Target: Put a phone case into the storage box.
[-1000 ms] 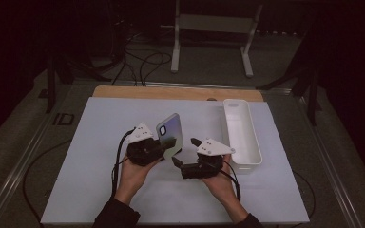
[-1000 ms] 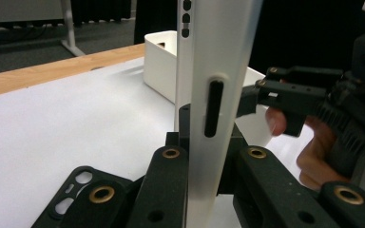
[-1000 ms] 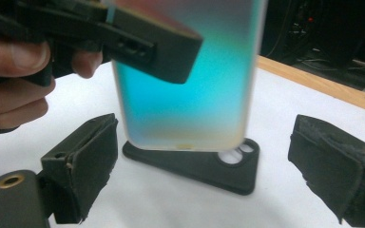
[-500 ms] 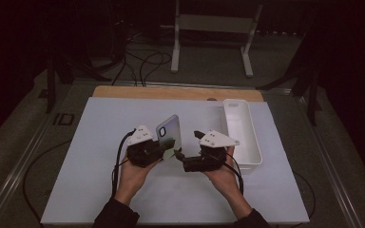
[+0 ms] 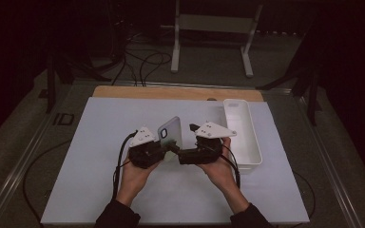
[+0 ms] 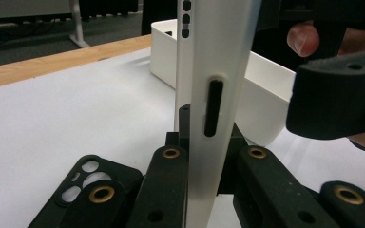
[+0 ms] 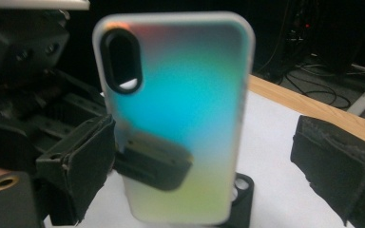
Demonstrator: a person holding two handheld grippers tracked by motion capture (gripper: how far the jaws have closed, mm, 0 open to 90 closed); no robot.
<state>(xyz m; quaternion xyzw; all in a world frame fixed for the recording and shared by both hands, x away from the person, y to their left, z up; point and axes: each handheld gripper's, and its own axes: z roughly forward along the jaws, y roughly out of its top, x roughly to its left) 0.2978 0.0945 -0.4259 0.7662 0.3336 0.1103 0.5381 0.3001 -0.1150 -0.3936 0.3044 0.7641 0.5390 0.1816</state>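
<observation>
- A phone case (image 5: 170, 132), pale and iridescent with teal-to-yellow tints and a dark oval camera cutout near one top corner, is standing upright above the middle of the white surface (image 5: 95, 156).
- In the left gripper view its thin edge is showing a black side-button slot and small holes near the top.
- The left tongs (image 6: 204, 156) are clamping the case's lower edge, one jaw on each face, keeping it lifted off the surface.
- The right tongs (image 5: 177, 153) are now sitting closer to the case than half a second ago, having slid in from the right; their jaws are spread wide, one on each side of the case, not yet touching it.
- That approach suggests a handover or a two-handed grip is about to begin.
- A second, black phone case (image 6: 92, 175) is lying flat on the surface just below the held one.
- A white rectangular tray (image 5: 255, 142) is sitting on the surface just beside the person's right hand (image 5: 221, 173).
- The person's left hand (image 5: 134, 175) is coming in from the bottom edge.
</observation>
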